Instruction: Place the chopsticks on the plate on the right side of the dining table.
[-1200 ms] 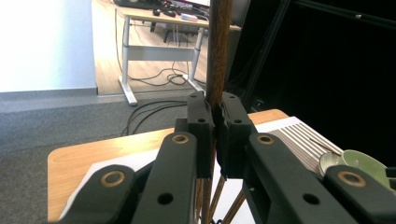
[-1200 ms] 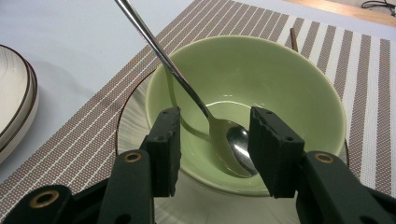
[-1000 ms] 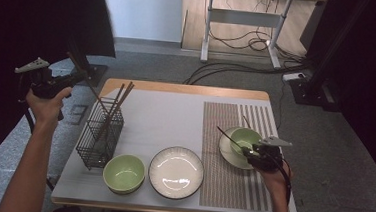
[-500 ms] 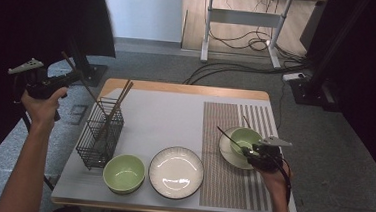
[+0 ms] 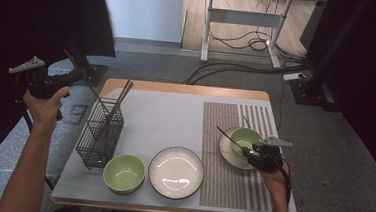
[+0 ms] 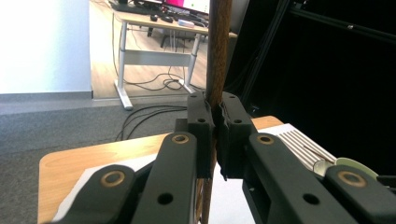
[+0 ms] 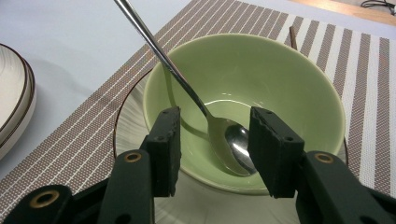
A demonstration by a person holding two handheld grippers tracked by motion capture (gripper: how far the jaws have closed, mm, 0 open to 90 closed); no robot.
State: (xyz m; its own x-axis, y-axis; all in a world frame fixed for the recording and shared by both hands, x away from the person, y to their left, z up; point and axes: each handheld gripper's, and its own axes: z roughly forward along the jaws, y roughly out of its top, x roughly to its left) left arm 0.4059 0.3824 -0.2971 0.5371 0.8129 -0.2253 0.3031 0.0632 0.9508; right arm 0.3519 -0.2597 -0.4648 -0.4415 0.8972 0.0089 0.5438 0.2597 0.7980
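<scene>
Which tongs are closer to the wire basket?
Left. The left tongs hover up beside the wire basket, gripping a chopstick. The right tongs sit across the table at the spoon bowl.

On the table [image 5: 175, 117], a wire basket [image 5: 99, 135] stands at the left with chopsticks [image 5: 118, 101] leaning in it, and a bowl [image 5: 124, 173] sits just right of its near corner, a plate [image 5: 176, 171] right of that. On the placemat [image 5: 228, 179] at the right, a second bowl [image 5: 244, 138] rests on a saucer [image 5: 227, 154] with a spoon [image 7: 205, 112] in it. The left gripper [image 5: 52, 82], off the table's left edge, clamps what seems a single chopstick [image 6: 218, 56]; the right gripper [image 7: 215, 140] sits at the second bowl's near rim.
</scene>
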